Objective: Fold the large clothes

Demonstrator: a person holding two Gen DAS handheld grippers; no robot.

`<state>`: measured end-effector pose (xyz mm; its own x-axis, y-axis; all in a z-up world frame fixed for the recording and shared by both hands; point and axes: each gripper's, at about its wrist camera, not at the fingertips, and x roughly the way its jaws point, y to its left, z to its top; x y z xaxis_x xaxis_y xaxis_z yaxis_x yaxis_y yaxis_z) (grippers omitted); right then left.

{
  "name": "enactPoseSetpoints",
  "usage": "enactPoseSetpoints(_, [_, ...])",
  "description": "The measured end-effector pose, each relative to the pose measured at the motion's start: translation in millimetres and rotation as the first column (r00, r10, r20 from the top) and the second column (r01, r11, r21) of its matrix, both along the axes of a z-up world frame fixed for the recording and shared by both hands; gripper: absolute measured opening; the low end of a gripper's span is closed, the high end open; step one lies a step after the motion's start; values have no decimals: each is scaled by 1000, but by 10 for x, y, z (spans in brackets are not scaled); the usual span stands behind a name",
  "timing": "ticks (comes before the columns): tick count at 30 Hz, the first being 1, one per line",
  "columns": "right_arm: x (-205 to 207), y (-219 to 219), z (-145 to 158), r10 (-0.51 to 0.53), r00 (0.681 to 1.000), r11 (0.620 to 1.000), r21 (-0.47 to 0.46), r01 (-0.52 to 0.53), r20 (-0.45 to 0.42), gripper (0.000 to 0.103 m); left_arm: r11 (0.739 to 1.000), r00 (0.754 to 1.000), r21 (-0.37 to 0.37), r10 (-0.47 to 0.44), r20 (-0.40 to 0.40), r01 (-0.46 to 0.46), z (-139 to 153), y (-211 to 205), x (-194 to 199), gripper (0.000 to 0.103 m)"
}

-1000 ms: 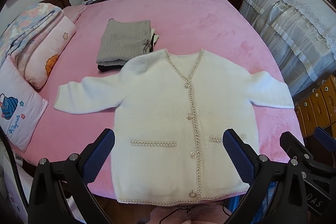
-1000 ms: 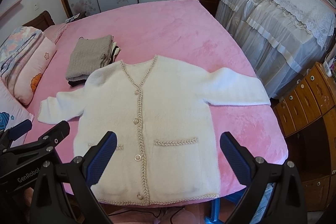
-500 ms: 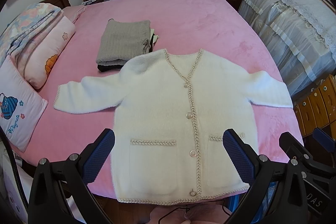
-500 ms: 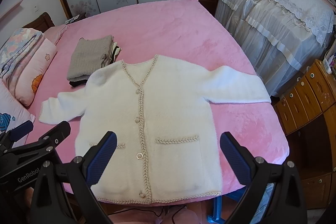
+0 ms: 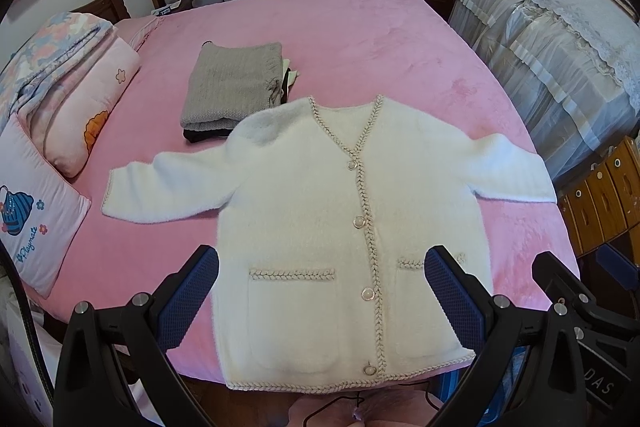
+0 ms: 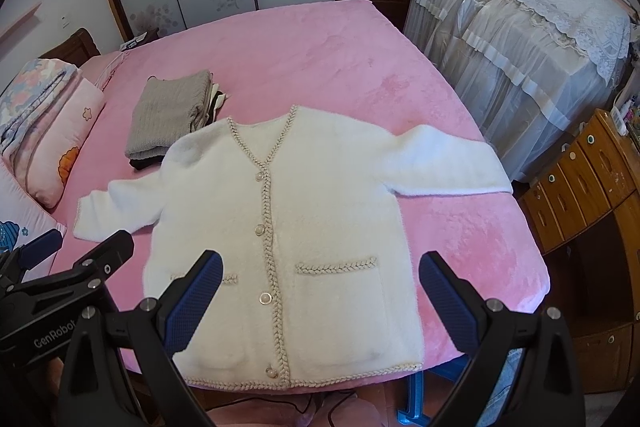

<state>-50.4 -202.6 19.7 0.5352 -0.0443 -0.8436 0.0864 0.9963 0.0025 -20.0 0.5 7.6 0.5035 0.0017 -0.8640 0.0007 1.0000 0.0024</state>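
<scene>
Pink bed [image 5: 360, 39] carries a white cardigan [image 5: 320, 195], buttoned and spread flat at its near edge, sleeves out. Above its hem hover the left gripper [image 5: 320, 291] and right gripper [image 6: 320, 291], jaws spread wide, grasping nothing. Folded grey clothes [image 5: 232, 91] lie beyond one shoulder.

Bright even daylight, soft shadows, sharp centre, strong fisheye bend w/ dark vignette at corners

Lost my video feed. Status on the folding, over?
Both tongs, left and right, open, empty, above the hem. White cardigan flat on pink bed, buttoned, sleeves out, unfolded. Folded pile touches one shoulder.
</scene>
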Motion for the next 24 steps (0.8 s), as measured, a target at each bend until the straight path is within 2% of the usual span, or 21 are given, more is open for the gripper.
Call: enactPoseSetpoints(24, [1,86,-22,-16,1000,1000,6,16,-7,99,1000,1000,-15,-14,-8,14,-15,93,33,102])
